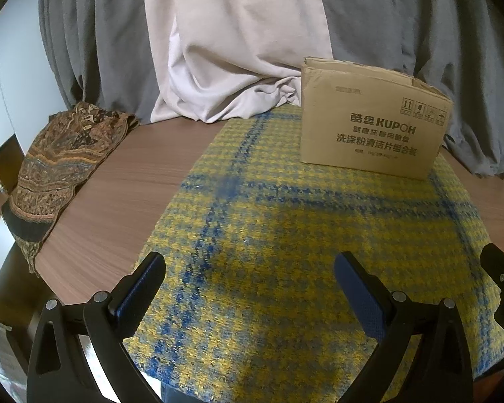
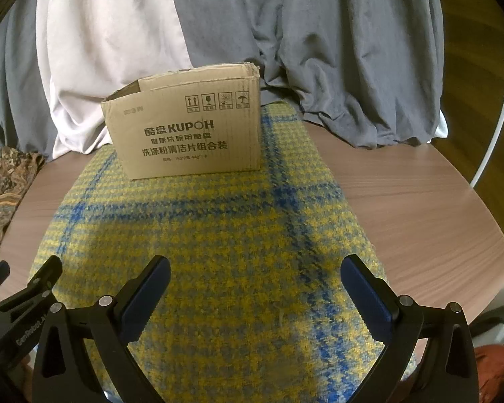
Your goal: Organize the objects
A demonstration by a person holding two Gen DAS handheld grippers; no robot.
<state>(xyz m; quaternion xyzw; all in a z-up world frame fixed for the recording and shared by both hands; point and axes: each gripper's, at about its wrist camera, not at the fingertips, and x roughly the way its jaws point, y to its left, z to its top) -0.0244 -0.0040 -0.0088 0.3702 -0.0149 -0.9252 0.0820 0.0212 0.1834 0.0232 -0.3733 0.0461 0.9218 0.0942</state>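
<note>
The round table (image 1: 111, 194) has a smooth wood-grain laminate top; it extends ahead of and to both sides of both grippers. Grey and pale curtains (image 1: 238, 43) hang at its far edge.

The yellow-and-blue plaid cloth (image 1: 285, 235) lies flat on the table directly beneath and ahead of both grippers, its near edge overhanging the table toward the operator. The weave is coarse, woolly houndstooth. Judged handling: soft, limp, light, not slippery; it will drape and fold when lifted. A suitable hold is a near corner or the near hem, one corner per gripper, pinching the full thickness of the fabric.

The cardboard box (image 2: 188, 124) stands upright on the far part of the cloth, ahead and right of the left gripper, ahead and slightly left of the right gripper. It is corrugated, printed "KUPOH", with its top open. Judged handling: stiff, light, crushable at the walls; it weighs down the cloth and should be accounted for before the cloth is pulled.

The patterned brown scarf (image 1: 53, 168) lies folded far to the left of the left gripper, draped over the table edge. It appears thin and limp.

The left gripper (image 1: 250, 288) is spread wide and holds nothing. The right gripper (image 2: 255, 294) is likewise spread and empty. Both hover above the near part of the cloth.
</note>
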